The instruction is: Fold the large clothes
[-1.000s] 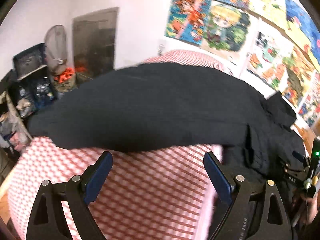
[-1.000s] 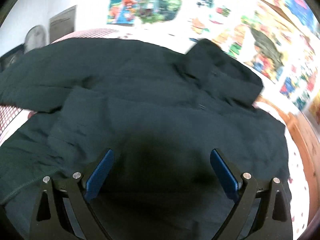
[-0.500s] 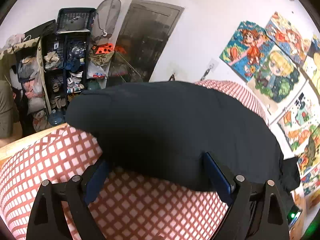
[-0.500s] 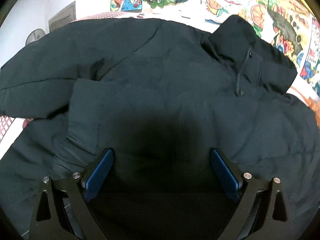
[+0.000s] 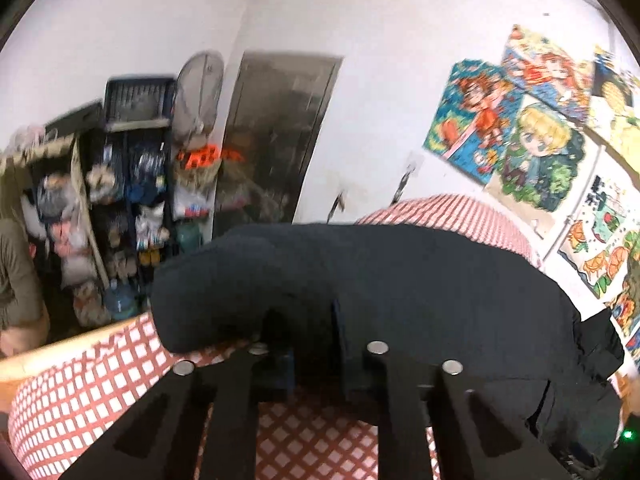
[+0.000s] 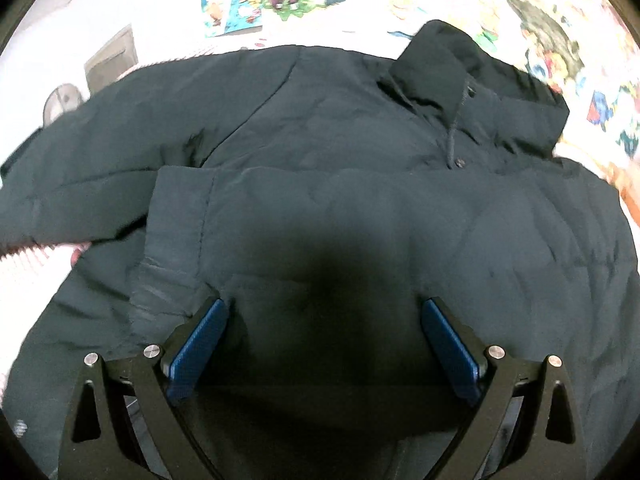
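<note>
Seen first through the left wrist camera, the left gripper (image 5: pixel 304 332) is drawn nearly together, and the near edge of a padded sleeve (image 5: pixel 248 280) of the dark puffy winter jacket (image 5: pixel 420 300) is pinched between its black fingers (image 5: pixel 380 380). That sleeve is stretched across a bed covered by a red-and-white checked sheet (image 5: pixel 100 392), whose pattern is exposed below and to the left of the fabric. Behind the bed, cluttered dark storage shelves (image 5: pixel 120 200), a round standing fan (image 5: pixel 200 88) and a dark metal door (image 5: pixel 276 140) are set against a white wall. Colourful cartoon posters (image 5: pixel 520 120) are pinned on the wall at the right. A sliver of a person's olive sleeve (image 5: pixel 16 272) is visible at the far left edge. Through the right wrist camera, the right gripper (image 6: pixel 324 344) is held wide apart just above the jacket's body, with its blue-padded fingers (image 6: pixel 200 344) spread on either side of a shadowed patch of cloth; nothing is clamped between them. The jacket is laid out flat and fills most of this view, with its collar (image 6: pixel 460 72) and drawcord toward the upper right and one sleeve extended toward the left. More posters are blurred along the top edge.
</note>
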A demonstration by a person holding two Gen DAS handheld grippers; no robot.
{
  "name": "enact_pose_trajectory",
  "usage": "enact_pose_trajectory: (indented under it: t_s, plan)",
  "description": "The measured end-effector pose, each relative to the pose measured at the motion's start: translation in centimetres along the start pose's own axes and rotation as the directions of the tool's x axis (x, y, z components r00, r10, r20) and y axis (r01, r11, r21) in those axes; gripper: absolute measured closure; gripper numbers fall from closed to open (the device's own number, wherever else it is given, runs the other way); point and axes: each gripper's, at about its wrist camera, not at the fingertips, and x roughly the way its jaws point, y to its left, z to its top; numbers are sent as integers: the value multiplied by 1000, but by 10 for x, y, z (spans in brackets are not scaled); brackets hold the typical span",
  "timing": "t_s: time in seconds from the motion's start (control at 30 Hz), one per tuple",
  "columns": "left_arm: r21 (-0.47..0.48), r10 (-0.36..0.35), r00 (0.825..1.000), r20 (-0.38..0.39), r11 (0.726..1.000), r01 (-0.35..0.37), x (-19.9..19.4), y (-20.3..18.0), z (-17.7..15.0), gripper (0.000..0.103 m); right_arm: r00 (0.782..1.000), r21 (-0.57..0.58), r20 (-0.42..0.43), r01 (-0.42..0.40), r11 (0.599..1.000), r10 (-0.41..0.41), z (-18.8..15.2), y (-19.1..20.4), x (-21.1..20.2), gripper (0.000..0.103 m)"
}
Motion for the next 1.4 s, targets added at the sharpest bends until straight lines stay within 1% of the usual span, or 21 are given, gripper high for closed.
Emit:
enact_pose_trajectory:
  t_s: [0.13,0.23,0.33,0.4,0.47,0.53,0.57,0.63,0.7,0.73,0.8,0.83,0.93,1.03,1.07,1.13,1.17,1.23,1.3,1.33,1.4]
  plan:
    - [82,-34,995,91,996,26,-18,-23,2,95,998,100,-17,-55,993,57,-7,-21,-17,7]
    - [156,-91,984,155,985,67,-38,-48,3,95,997,163,-25,-63,985,68,-13,-39,-30,7]
    - [240,-193,961,201,960,143,-62,-81,2,96,998,195,-9,-54,979,56,-19,-57,-48,7]
    - [302,-274,939,208,931,205,-79,-105,-1,96,999,194,3,-33,980,33,-22,-67,-57,7]
    - [382,-369,911,182,881,280,-96,-133,-7,96,1000,185,21,-1,983,-3,-26,-79,-70,7]
    - [435,-431,888,157,838,330,-107,-155,-17,96,997,159,48,46,986,-54,-33,-90,-87,7]
    - [478,-473,871,135,801,361,-116,-170,-26,96,996,147,56,62,987,-71,-36,-94,-92,7]
    - [534,-524,847,95,745,401,-126,-189,-43,96,992,128,68,93,987,-102,-43,-105,-103,7]
    - [592,-566,823,33,675,441,-134,-211,-65,96,989,126,79,116,985,-126,-49,-118,-114,7]
    - [620,-584,812,-11,633,463,-138,-222,-78,96,987,131,80,126,983,-138,-52,-125,-118,7]
    - [656,-602,793,-98,560,506,-141,-234,-99,96,986,147,77,137,980,-150,-58,-137,-125,7]
    - [670,-607,778,-163,511,539,-141,-242,-113,96,985,160,71,146,976,-159,-60,-146,-127,7]
    - [683,-603,741,-295,410,605,-141,-255,-144,96,982,185,52,166,969,-179,-68,-163,-128,7]
    - [709,-567,718,-404,301,637,-142,-266,-176,96,979,201,35,190,961,-200,-75,-178,-125,7]
    - [721,-545,711,-444,254,645,-143,-269,-188,95,979,208,30,190,959,-201,-76,-181,-124,7]
    - [735,-525,707,-474,206,646,-147,-271,-202,93,980,233,16,191,954,-200,-78,-189,-121,7]
    - [751,-517,712,-475,183,634,-151,-270,-211,92,979,246,10,194,950,-202,-79,-190,-119,7]
    - [776,-502,727,-468,160,610,-155,-270,-220,92,980,281,-4,191,940,-198,-80,-196,-115,7]
    - [782,-489,731,-476,146,606,-157,-268,-226,90,984,318,-15,175,932,-179,-83,-199,-111,7]
    - [771,-480,721,-499,135,623,-157,-266,-228,88,987,341,-21,158,927,-161,-85,-201,-109,7]
    - [730,-467,685,-559,114,674,-156,-264,-224,76,992,384,-29,121,915,-119,-88,-203,-106,7]
